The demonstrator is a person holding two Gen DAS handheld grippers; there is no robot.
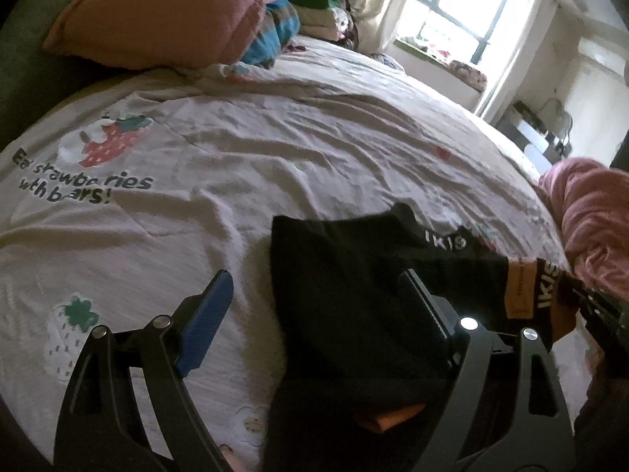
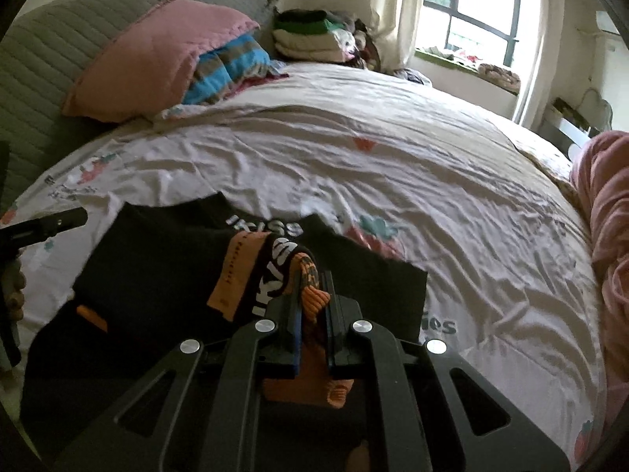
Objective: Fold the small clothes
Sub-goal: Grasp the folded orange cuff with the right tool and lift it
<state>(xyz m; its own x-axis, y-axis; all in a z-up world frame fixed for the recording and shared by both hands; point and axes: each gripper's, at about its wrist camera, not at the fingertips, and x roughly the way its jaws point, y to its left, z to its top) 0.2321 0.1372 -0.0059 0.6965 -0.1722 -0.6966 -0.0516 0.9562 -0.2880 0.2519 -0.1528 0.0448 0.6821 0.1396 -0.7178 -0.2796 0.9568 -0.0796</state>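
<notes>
Low in the right wrist view, the right hand-held gripper (image 2: 312, 306) is clamped tight on the orange-and-black waistband of the black garment (image 2: 157, 275), lifting that edge off the bed (image 2: 393, 165). Most of the garment lies at lower centre on the strawberry-print sheet. In the left wrist view, the left hand-held gripper (image 1: 314, 295) stands wide open with nothing gripped; its right finger (image 1: 422, 306) sits over the dark cloth, its blue-padded left finger over bare sheet. A pink pillow (image 1: 165, 15) rests at upper left.
</notes>
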